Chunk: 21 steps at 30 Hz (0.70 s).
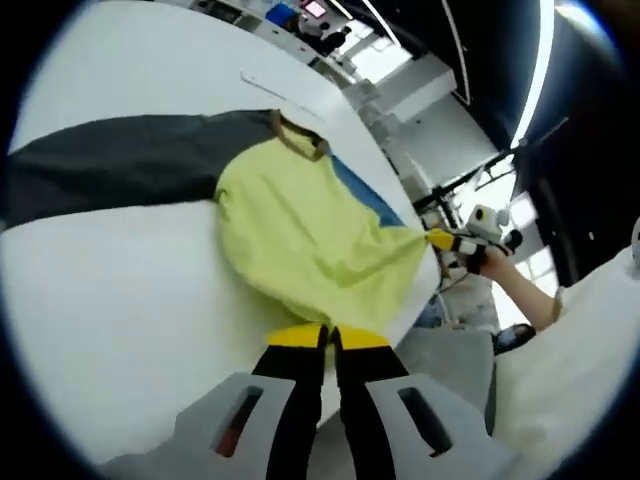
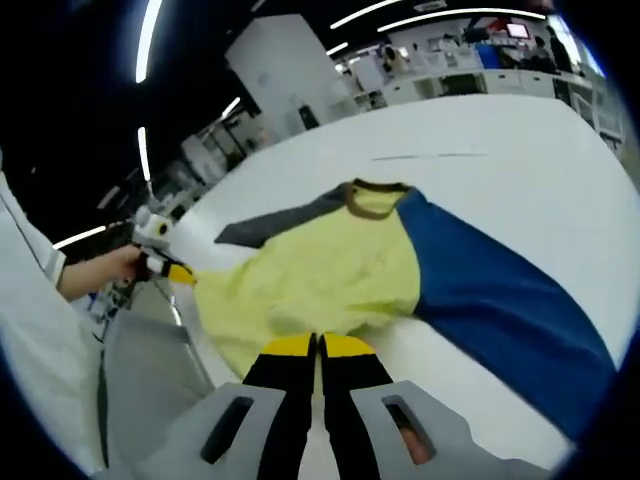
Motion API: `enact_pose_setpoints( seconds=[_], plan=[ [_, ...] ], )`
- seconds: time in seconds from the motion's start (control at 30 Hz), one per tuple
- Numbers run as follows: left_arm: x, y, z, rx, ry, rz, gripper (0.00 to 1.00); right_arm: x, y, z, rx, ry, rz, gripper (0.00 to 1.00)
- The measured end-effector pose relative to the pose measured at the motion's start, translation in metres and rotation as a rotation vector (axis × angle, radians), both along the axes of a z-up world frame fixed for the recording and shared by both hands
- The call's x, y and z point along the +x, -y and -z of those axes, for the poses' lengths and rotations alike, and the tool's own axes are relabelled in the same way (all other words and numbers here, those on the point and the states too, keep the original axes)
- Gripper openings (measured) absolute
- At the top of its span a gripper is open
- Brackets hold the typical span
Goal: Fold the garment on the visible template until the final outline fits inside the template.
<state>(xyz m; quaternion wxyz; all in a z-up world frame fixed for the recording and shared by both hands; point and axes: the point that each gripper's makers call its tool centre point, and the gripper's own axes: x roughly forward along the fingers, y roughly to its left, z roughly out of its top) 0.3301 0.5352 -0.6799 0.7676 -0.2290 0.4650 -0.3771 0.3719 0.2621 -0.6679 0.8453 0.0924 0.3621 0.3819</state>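
Note:
A long-sleeved shirt lies flat on the white table (image 1: 120, 290). It has a yellow body (image 1: 300, 235), a brown collar (image 1: 300, 143), a dark grey sleeve (image 1: 110, 165) and a blue sleeve (image 2: 500, 290). My left gripper (image 1: 325, 337) is shut on the yellow hem at the table's near edge. In the right gripper view it comes in from the left (image 2: 180, 272), held by a hand. My right gripper (image 2: 318, 346) is shut on the same hem further along. It shows in the left gripper view (image 1: 445, 240) at the shirt's corner. The blue sleeve (image 1: 365, 195) is mostly hidden under the body there.
A thin dark line (image 2: 430, 156) is marked on the table beyond the collar. The table edge (image 2: 195, 330) runs just below the hem, with a grey floor or seat (image 2: 150, 380) beneath it. Desks and people stand far behind (image 2: 450, 70).

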Motion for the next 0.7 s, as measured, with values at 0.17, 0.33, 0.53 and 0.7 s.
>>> enact_pose_setpoints(
  seconds=[0.17,0.33,0.53,0.7],
  plan=[
    [0.016,-0.002,-0.006,0.001,0.022,-0.001,0.00,0.013,0.005,-0.001,-0.003,0.003,0.026,0.02],
    [0.039,-0.003,-0.007,-0.009,0.031,-0.036,0.00,0.026,0.008,0.002,-0.021,-0.007,0.051,0.02],
    [0.062,-0.003,-0.004,-0.008,0.015,-0.066,0.00,0.039,0.008,0.004,-0.043,-0.024,0.061,0.02],
    [0.085,-0.005,0.000,-0.003,0.005,-0.095,0.00,0.055,0.006,0.007,-0.054,-0.040,0.075,0.02]
  ],
)
